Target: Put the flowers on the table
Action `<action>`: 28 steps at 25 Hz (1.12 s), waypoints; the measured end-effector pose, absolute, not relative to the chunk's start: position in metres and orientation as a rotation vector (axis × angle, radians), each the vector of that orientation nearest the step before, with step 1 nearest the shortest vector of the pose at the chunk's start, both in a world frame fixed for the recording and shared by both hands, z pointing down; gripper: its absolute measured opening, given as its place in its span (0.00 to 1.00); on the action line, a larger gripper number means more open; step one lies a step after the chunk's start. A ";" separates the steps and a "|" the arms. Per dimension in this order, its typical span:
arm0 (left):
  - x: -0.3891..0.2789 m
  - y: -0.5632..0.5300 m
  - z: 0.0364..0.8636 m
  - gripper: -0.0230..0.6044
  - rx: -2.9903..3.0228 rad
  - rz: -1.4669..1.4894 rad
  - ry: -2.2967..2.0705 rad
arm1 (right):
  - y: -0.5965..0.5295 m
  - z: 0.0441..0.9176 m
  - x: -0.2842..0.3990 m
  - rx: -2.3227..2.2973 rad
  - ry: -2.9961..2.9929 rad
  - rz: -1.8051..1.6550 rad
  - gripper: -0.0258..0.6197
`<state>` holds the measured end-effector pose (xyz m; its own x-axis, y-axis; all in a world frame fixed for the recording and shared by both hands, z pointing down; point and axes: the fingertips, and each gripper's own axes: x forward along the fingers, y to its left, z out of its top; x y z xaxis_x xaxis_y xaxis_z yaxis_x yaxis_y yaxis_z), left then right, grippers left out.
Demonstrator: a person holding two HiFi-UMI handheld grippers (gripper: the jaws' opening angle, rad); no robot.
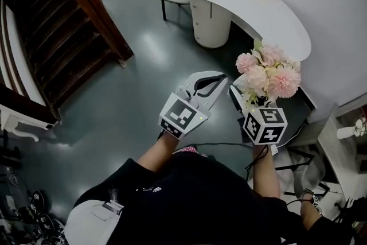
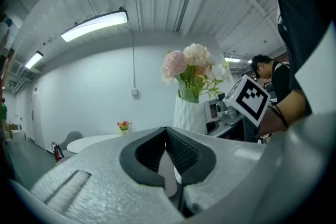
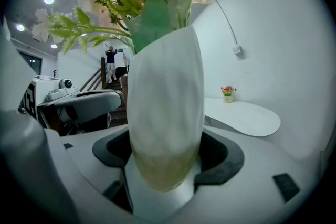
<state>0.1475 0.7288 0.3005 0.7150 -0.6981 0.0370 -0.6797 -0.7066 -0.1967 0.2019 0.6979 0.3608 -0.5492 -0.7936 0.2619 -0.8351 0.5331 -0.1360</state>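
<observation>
Vase (image 3: 165,113) of flowers (image 1: 269,74) pinched in right gripper (image 3: 167,157) jaws (grip hidden in head view), left gripper (image 2: 166,136) jaws pressed together

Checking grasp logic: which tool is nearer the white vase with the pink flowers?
Right. The right tool is clamped around the white vase at its lower body, holding it up. The left tool is shut and empty, off to the vase's left, not touching it.
</observation>
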 end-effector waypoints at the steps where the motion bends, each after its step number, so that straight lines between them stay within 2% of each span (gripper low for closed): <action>1: 0.149 0.729 0.302 0.04 -2.755 -0.178 1.118 | 0.698 0.362 0.203 1.389 -2.599 0.369 0.61; 16: 0.180 0.730 0.316 0.04 -2.763 -0.225 1.159 | 0.702 0.373 0.237 1.368 -2.605 0.404 0.61; 28: 0.186 0.675 0.314 0.04 -2.773 -0.207 1.115 | 0.651 0.362 0.239 1.386 -2.616 0.372 0.61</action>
<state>0.1863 0.6753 0.3144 0.7151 -0.6952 0.0730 -0.6752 -0.7139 -0.1854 0.2387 0.6507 0.3624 -0.5587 -0.7900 0.2526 -0.8290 0.5402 -0.1445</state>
